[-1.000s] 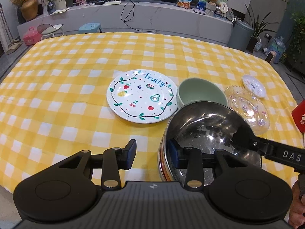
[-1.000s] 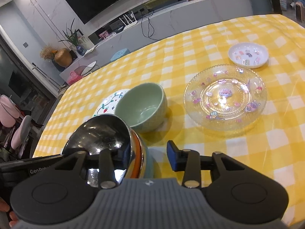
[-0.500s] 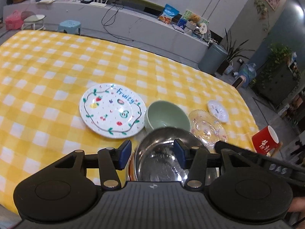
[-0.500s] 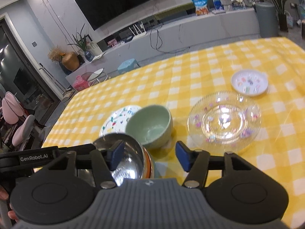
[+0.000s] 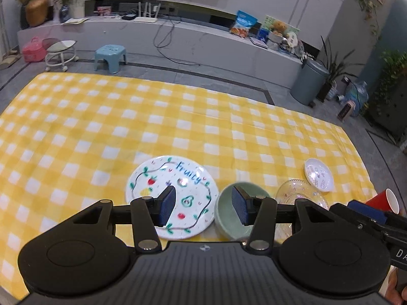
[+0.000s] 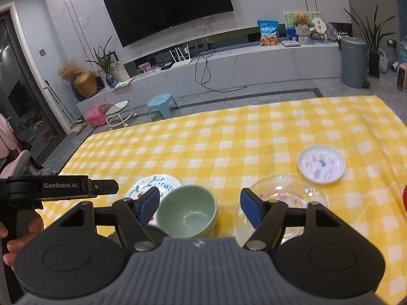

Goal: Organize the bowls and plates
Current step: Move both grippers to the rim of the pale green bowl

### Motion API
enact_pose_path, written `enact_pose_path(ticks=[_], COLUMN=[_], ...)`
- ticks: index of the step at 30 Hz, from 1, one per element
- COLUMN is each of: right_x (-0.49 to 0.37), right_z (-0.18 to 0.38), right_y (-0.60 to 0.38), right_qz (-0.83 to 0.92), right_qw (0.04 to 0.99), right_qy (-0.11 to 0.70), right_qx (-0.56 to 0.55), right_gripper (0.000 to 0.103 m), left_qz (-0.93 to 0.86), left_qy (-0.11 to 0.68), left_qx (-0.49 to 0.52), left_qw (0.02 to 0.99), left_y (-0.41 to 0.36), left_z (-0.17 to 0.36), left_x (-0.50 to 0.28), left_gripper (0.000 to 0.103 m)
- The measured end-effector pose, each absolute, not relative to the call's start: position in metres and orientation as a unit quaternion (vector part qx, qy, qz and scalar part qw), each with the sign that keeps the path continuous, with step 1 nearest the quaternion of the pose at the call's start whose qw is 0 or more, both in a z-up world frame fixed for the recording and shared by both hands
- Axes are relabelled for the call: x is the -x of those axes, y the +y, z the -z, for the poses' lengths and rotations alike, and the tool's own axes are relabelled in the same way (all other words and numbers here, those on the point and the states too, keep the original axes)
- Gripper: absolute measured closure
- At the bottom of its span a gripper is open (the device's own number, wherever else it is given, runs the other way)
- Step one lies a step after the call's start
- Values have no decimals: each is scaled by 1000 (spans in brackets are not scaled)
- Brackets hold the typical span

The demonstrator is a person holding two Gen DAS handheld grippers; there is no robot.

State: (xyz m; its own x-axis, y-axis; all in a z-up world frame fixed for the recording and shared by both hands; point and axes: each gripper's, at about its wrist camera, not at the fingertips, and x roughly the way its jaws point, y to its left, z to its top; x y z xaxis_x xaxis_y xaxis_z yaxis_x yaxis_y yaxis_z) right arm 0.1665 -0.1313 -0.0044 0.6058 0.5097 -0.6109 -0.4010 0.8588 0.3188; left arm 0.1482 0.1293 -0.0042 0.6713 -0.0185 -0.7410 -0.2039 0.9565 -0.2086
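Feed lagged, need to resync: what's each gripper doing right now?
Left gripper: open, holding nothing, above the fruit plate and green bowl.
Right gripper: open, holding nothing, above the green bowl.

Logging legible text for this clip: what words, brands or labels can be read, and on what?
"Fruity": blue lettering on the white fruit plate.
"GenRobot.AI": on the left gripper handle, seen from the right wrist.
"DA", cut off at the frame edge: on the right gripper body.
Snack bag print and small plate decals: too blurred to read.
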Motion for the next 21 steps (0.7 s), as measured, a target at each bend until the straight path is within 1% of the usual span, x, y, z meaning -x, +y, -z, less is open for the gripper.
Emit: enact_pose_path(ticks=[5,10,12,14,16,21], right_x=[-186,-208,-217,-225,-230,-234], right_z=[11,30,42,53,66,86], right_y=[-126,-114,-112,-111,-111,-109], right_qz=[-248,-253,-251,-249,-252,-263], right_qw=[891,880,874,866,855,836], right_qy=[373,394,407,423,441,463], right_qx=[-75,-76,-87,-100,-110,-132], right_gripper=[33,33,33,33,33,35], left_qz=[-23,-10,6,16,21,28], left_qy=[409,417,433,465,490,500], left_qx=[146,99,121,152,168,169], left_qw=[900,903,893,872,855,849], left_y=[127,119,123,127,131,132], left_z=[9,25,37,54,67,78], left_x=[-175,-190,-195,-204,-211,-216], left_gripper=[45,45,45,45,50,50])
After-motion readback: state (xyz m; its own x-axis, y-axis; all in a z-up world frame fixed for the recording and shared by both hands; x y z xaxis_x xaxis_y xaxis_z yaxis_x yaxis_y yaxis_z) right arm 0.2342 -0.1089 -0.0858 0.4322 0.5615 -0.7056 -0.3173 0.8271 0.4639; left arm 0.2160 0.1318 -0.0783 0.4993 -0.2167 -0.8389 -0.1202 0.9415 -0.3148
